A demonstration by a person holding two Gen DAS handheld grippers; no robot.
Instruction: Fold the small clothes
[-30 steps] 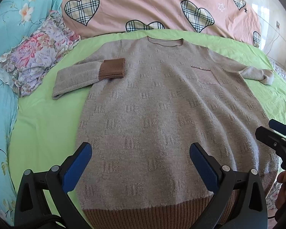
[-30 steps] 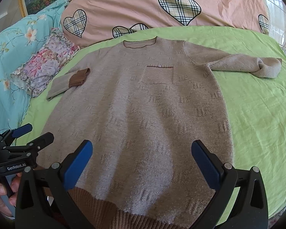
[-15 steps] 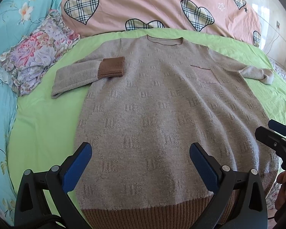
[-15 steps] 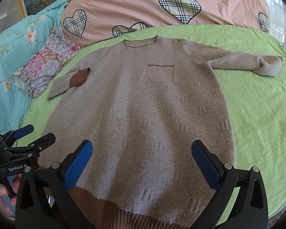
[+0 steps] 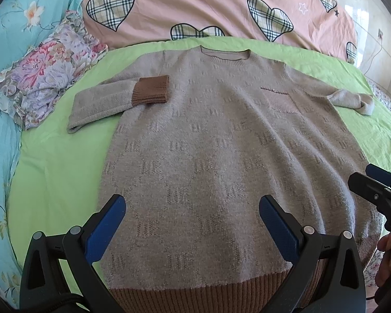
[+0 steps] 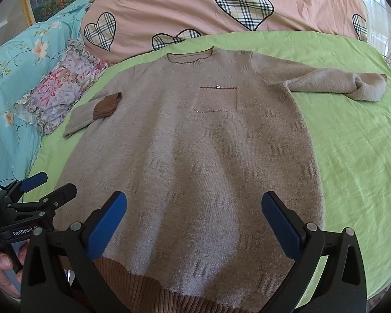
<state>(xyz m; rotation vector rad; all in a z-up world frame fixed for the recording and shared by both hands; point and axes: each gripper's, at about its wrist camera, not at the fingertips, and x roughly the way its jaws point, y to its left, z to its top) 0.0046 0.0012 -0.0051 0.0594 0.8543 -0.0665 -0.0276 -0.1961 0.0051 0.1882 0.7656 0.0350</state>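
A beige knit sweater [image 5: 208, 143] with a brown hem and cuffs lies flat, front up, on the green sheet [image 5: 54, 172]; it also shows in the right wrist view [image 6: 195, 151]. Its left sleeve is folded inward, brown cuff [image 5: 150, 90] on the chest edge. Its right sleeve [image 6: 338, 84] stretches out with the end doubled over. My left gripper [image 5: 191, 224] is open and empty above the hem's left part. My right gripper [image 6: 194, 221] is open and empty above the hem's right part. Each gripper shows in the other's view, the right one [image 5: 372, 185] and the left one [image 6: 41, 190].
A pink quilt with plaid hearts [image 5: 221, 7] lies along the far side. A floral cushion [image 5: 44, 83] and a turquoise flowered cover [image 5: 10, 26] lie at the left. Bare green sheet [image 6: 352, 156] spreads right of the sweater. The bed edge is near me.
Both grippers have drifted slightly, so the sweater sits a little lower in both views. Nothing was gripped or moved.
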